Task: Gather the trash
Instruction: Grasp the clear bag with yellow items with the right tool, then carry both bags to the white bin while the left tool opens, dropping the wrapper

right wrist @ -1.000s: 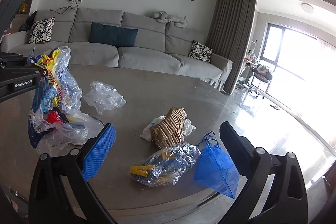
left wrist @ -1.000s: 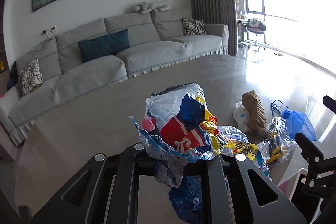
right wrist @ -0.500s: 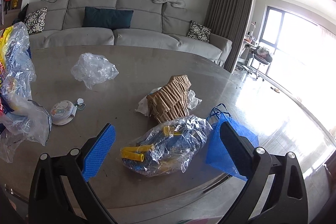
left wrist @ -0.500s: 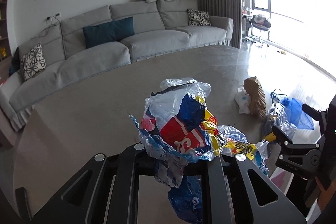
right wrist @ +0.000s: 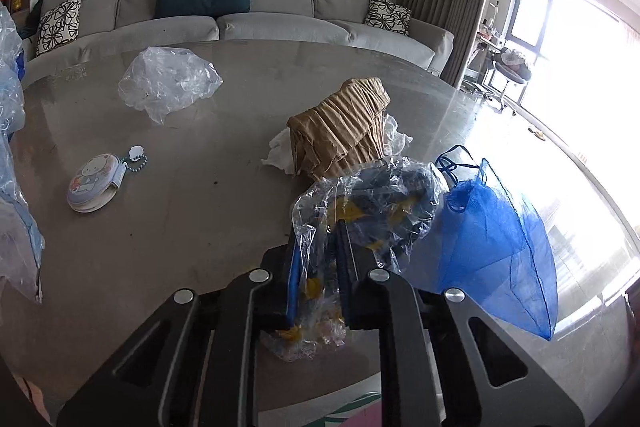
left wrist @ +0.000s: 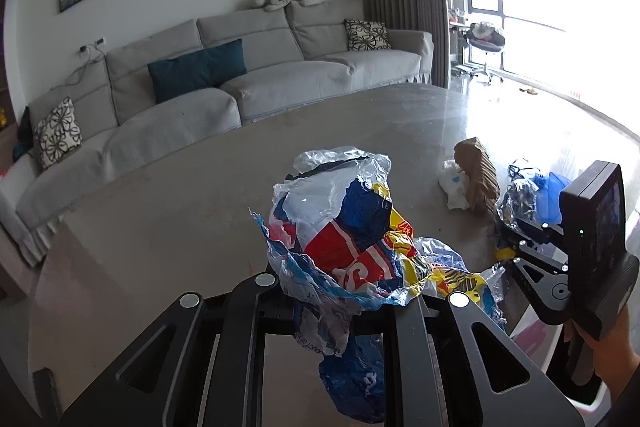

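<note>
My left gripper (left wrist: 344, 303) is shut on a crumpled bundle of colourful plastic wrappers (left wrist: 348, 239), red, blue, yellow and clear, held above the table. My right gripper (right wrist: 320, 267) is shut on a clear plastic bag with yellow pieces (right wrist: 372, 203) at the near edge of the round grey table (right wrist: 200, 227). The right gripper also shows in the left wrist view (left wrist: 508, 239), at the right. Beside it lie a crumpled brown paper bag (right wrist: 340, 127), white tissue (right wrist: 280, 155) and a blue mesh bag (right wrist: 496, 235).
A clear crumpled plastic bag (right wrist: 168, 83) lies at the far left of the table. A small round cartoon pouch with a bead chain (right wrist: 94, 183) lies at the left. A grey sofa (left wrist: 220, 87) stands behind the table. A pink and white bin edge (left wrist: 532, 339) shows below the table's edge.
My right gripper moved forward and down onto the clear bag with yellow pieces and closed on it. My left gripper kept holding the wrappers and shifted slightly.
</note>
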The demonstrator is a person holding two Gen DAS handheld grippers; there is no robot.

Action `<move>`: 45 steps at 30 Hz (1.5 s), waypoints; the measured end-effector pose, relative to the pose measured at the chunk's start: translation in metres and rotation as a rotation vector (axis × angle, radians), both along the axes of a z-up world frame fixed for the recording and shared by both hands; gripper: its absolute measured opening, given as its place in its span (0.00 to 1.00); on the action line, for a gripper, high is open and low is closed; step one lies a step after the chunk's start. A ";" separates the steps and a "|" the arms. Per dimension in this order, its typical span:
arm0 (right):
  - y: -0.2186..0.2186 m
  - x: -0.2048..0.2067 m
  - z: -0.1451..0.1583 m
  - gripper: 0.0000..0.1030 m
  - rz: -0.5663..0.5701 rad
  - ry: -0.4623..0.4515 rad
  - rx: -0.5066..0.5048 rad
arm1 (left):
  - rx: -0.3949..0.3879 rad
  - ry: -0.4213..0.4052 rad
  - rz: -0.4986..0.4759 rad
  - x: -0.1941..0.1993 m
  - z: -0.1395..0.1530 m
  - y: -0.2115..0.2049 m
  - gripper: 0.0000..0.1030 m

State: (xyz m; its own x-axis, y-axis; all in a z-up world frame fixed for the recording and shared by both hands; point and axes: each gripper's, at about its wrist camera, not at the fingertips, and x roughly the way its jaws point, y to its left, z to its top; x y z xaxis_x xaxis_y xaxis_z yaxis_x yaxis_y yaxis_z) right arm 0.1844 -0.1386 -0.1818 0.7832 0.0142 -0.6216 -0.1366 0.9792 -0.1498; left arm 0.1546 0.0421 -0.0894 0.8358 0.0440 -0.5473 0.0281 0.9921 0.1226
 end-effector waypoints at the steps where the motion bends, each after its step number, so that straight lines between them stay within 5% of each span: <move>1: -0.001 -0.002 0.003 0.12 0.008 0.001 0.012 | -0.004 -0.003 0.001 0.000 0.001 0.000 0.16; 14: -0.002 -0.070 0.074 0.09 0.072 -0.156 0.044 | -0.002 -0.042 -0.035 -0.019 0.008 -0.015 0.16; 25: -0.042 -0.148 0.108 0.09 0.023 -0.269 0.014 | 0.009 -0.033 -0.177 -0.047 0.005 -0.082 0.16; 33: -0.100 -0.207 0.097 0.10 -0.117 -0.277 -0.025 | -0.040 0.001 -0.345 -0.081 -0.006 -0.179 0.16; 45: -0.181 -0.254 0.051 0.10 -0.272 -0.183 -0.019 | 0.077 0.045 -0.567 -0.122 -0.051 -0.303 0.16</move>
